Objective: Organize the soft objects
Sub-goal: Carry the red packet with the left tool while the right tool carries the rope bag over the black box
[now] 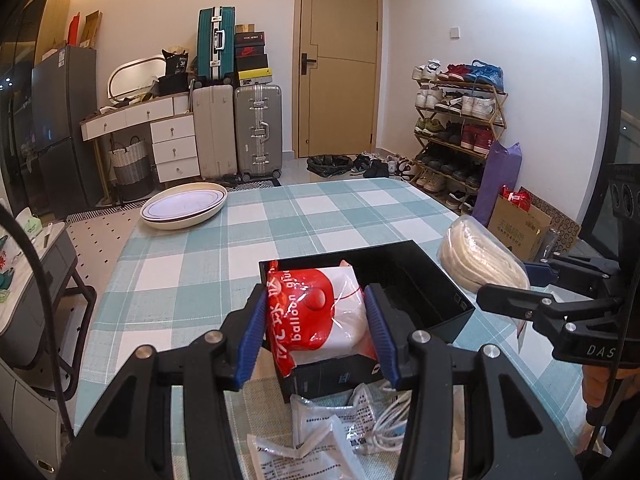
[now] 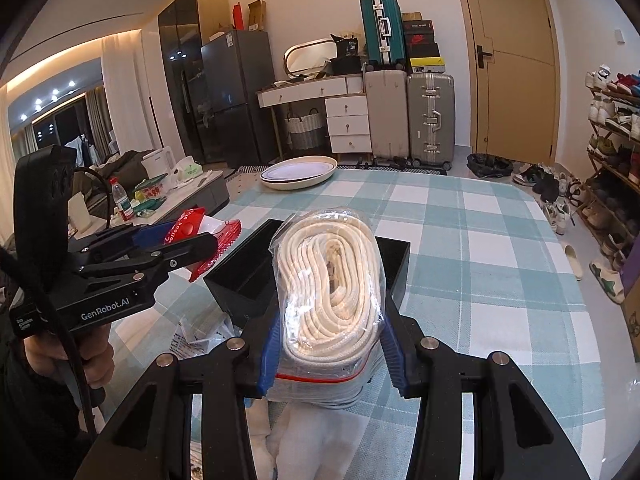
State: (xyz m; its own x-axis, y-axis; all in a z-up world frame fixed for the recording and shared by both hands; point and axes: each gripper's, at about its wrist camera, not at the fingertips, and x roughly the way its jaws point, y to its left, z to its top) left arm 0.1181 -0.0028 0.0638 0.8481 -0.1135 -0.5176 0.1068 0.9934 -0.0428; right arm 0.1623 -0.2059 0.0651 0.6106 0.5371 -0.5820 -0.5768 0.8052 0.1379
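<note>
My left gripper [image 1: 316,332] is shut on a red and white balloon glue packet [image 1: 316,312] and holds it over the near left part of an open black box [image 1: 416,280]. My right gripper [image 2: 332,344] is shut on a clear zip bag of coiled white rope [image 2: 332,280], held just above the table at the box's right side [image 2: 396,264]. In the left wrist view the rope bag [image 1: 480,260] and the right gripper [image 1: 516,284] show to the right of the box. In the right wrist view the left gripper [image 2: 176,240] with the red packet [image 2: 208,236] shows at left.
The table has a teal and white checked cloth [image 1: 320,216]. Stacked oval plates [image 1: 184,206] sit at its far left corner. Loose plastic packets and a white cable [image 1: 340,432] lie at the near edge. Suitcases, a shoe rack and a door stand beyond.
</note>
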